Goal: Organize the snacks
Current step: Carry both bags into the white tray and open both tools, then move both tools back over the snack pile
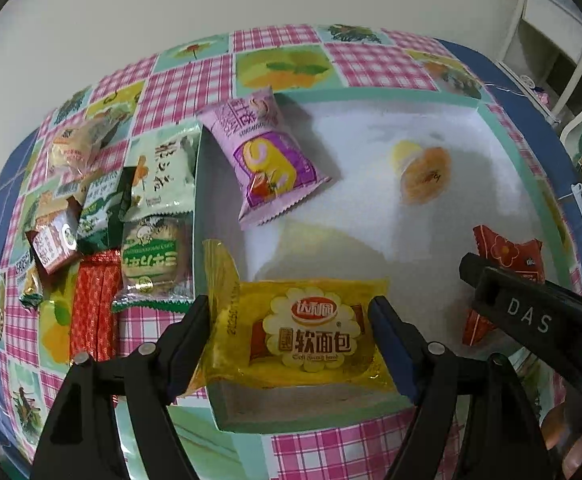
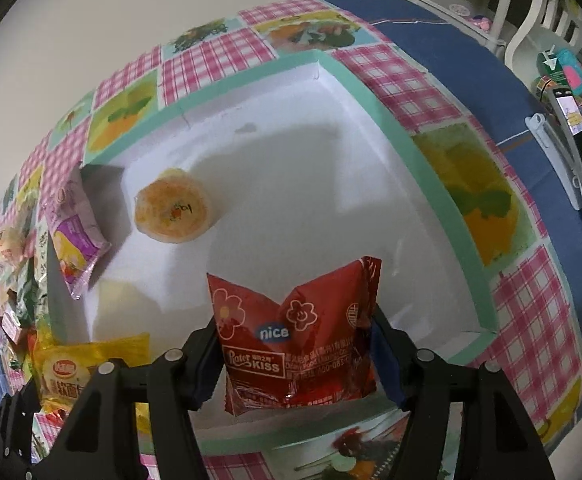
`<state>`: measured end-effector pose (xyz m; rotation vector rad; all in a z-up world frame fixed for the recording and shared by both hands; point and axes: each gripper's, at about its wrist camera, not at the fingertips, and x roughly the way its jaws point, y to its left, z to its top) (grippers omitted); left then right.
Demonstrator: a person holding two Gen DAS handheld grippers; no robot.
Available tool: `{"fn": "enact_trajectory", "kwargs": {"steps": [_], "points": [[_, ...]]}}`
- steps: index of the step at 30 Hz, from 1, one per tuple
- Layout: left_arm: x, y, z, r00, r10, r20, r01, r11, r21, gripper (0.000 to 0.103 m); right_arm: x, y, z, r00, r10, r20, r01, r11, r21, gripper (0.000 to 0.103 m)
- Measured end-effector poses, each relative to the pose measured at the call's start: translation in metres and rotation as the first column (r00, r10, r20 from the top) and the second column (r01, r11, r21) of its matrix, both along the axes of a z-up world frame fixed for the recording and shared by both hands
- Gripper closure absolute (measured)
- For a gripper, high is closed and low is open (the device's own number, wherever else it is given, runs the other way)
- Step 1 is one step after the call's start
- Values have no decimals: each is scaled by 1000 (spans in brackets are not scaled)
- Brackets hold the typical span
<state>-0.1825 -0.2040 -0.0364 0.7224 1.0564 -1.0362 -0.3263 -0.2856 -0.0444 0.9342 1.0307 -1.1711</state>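
A shallow white box with a teal rim [image 1: 371,94] [image 2: 231,88] lies on the checked tablecloth. My left gripper [image 1: 291,320] is shut on a yellow soft-bread packet [image 1: 303,332] [image 2: 87,364], which hangs over the box's near left corner. My right gripper [image 2: 297,364], whose black body [image 1: 531,312] shows in the left wrist view, is shut on a crumpled red packet [image 2: 295,340] [image 1: 507,256] over the near side of the box. Inside the box, a purple packet [image 1: 267,160] [image 2: 75,232] leans at the far left wall and an orange jelly cup [image 1: 425,176] [image 2: 173,210] lies on its side.
Left of the box lies a pile of snacks: a pale green packet [image 1: 163,168], a round bread in clear wrap [image 1: 155,256], a red foil pack [image 1: 95,300] and a small brown pack [image 1: 51,244]. White furniture [image 1: 551,20] and cluttered items [image 2: 571,120] stand beyond the table's right edge.
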Motion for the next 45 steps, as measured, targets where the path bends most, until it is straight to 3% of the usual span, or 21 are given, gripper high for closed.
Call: {"fn": "enact_trajectory", "kwargs": {"steps": [8,10,14,18,22,26,31,36,39,45], "points": [[3,2,9,1000,2,-25,-3,1000,-21,15,2,0,1,1000,-6,-4,6,1000,-14,17],[4,3,14,1000,9,-30,-10,999,-33,8,3,0,4,1000,-4,-2,4,1000,-29,11],[14,7,24,998,55,-22,-57,997,-53,6,3,1,12,1000,-3,12,4,998,-63,1],[33,14,29,989,142,-45,-144,988,-55,6,2,0,17,1000,-17,17,18,996,-86,0],[63,27,29,957,287,-48,-289,956,-44,6,0,1,18,1000,-19,7,20,996,-87,0],[101,47,27,895,439,-79,-442,897,-28,6,2,2,19,1000,-10,13,11,996,-84,0],[129,65,16,842,534,-80,-533,846,35,6,11,9,27,1000,25,7,-24,994,-107,0],[148,77,17,824,566,-24,-564,824,54,6,27,19,40,996,84,-2,-84,985,-149,0],[161,88,22,801,599,6,-599,800,34,6,44,31,47,989,144,-13,-144,974,-174,0],[186,106,25,777,629,6,-629,777,31,6,80,57,53,961,277,3,-271,944,-190,0]]}}
